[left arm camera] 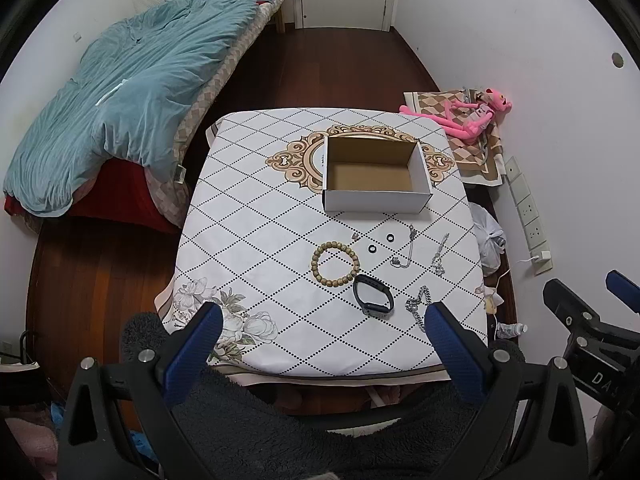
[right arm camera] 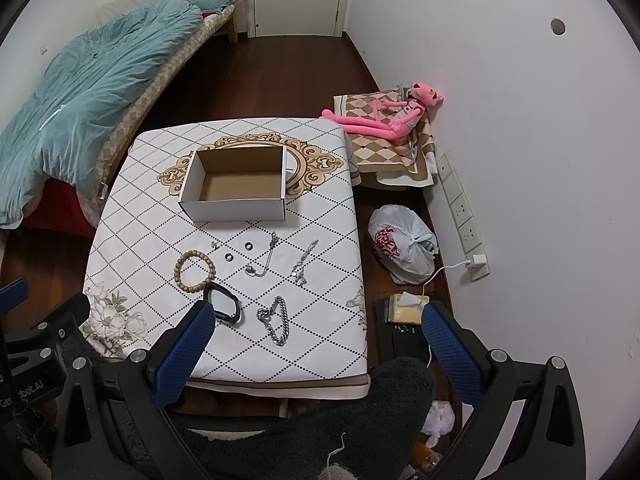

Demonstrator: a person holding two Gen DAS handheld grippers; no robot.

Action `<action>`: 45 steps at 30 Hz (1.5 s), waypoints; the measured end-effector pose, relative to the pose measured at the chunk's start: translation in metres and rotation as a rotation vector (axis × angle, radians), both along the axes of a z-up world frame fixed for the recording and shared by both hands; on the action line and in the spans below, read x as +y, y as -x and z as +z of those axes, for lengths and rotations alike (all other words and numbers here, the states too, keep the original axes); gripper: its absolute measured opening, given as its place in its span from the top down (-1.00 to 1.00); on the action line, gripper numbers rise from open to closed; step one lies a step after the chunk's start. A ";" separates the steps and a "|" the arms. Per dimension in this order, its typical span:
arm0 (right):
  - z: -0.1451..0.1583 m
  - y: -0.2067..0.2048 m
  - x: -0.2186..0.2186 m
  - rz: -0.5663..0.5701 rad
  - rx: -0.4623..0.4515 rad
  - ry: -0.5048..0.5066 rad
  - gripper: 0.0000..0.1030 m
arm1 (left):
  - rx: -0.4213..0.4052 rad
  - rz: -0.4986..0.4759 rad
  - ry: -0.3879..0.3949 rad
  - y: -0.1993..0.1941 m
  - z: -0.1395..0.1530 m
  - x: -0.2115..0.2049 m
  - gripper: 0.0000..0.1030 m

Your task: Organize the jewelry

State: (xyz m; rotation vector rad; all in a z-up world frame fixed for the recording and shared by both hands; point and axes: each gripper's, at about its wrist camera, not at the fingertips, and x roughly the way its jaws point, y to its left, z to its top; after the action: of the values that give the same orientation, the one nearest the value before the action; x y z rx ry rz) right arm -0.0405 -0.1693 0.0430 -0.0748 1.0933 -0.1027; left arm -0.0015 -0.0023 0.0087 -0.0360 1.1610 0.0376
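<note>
An open white cardboard box (left arm camera: 376,200) (right arm camera: 236,208) stands empty at the far middle of the table. Nearer lie a wooden bead bracelet (left arm camera: 335,265) (right arm camera: 196,270), a black band watch (left arm camera: 373,299) (right arm camera: 224,304), a thick silver chain (left arm camera: 418,308) (right arm camera: 276,322), two thin silver necklaces (left arm camera: 406,250) (left arm camera: 440,254) (right arm camera: 264,258) (right arm camera: 304,258), two small dark rings (left arm camera: 373,249) (left arm camera: 389,237) (right arm camera: 229,256) (right arm camera: 249,245) and a tiny silver piece (left arm camera: 354,237) (right arm camera: 215,245). My left gripper (left arm camera: 324,324) and right gripper (right arm camera: 318,322) are both open and empty, above the table's near edge.
The table (left arm camera: 256,240) (right arm camera: 152,216) has a diamond-patterned cloth. A bed with a teal duvet (left arm camera: 132,92) is at left. A pink plush toy (right arm camera: 392,120) lies on a low stand at right. A white plastic bag (right arm camera: 402,248) and a tissue box (right arm camera: 404,306) sit on the floor.
</note>
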 end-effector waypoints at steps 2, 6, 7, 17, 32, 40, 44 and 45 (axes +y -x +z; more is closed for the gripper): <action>0.000 0.000 -0.001 0.000 -0.002 -0.001 -1.00 | -0.001 0.001 0.000 0.000 0.000 0.000 -1.00; 0.002 -0.002 -0.002 0.001 -0.006 -0.002 -1.00 | -0.003 0.001 0.001 -0.001 0.001 0.000 -1.00; 0.003 -0.002 -0.002 0.001 -0.007 -0.002 -1.00 | -0.004 0.001 0.002 -0.001 0.002 0.001 -1.00; 0.005 0.000 -0.001 0.000 -0.016 0.000 -1.00 | -0.008 0.002 0.002 -0.002 0.006 0.001 -1.00; 0.010 -0.003 -0.001 -0.002 -0.023 -0.001 -1.00 | -0.015 0.002 0.001 -0.005 0.010 -0.002 -1.00; 0.012 -0.004 0.000 -0.002 -0.025 -0.005 -1.00 | -0.018 0.001 0.003 -0.006 0.012 -0.003 -1.00; 0.012 -0.005 -0.001 -0.007 -0.027 -0.010 -1.00 | -0.021 0.000 0.003 -0.006 0.012 -0.002 -1.00; 0.012 -0.006 -0.002 -0.012 -0.028 -0.012 -1.00 | -0.023 0.001 0.001 -0.006 0.012 -0.002 -1.00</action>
State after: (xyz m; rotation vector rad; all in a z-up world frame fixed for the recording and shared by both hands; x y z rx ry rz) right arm -0.0342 -0.1716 0.0547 -0.0560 1.0661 -0.1074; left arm 0.0041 -0.0047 0.0203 -0.0376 1.1380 0.0370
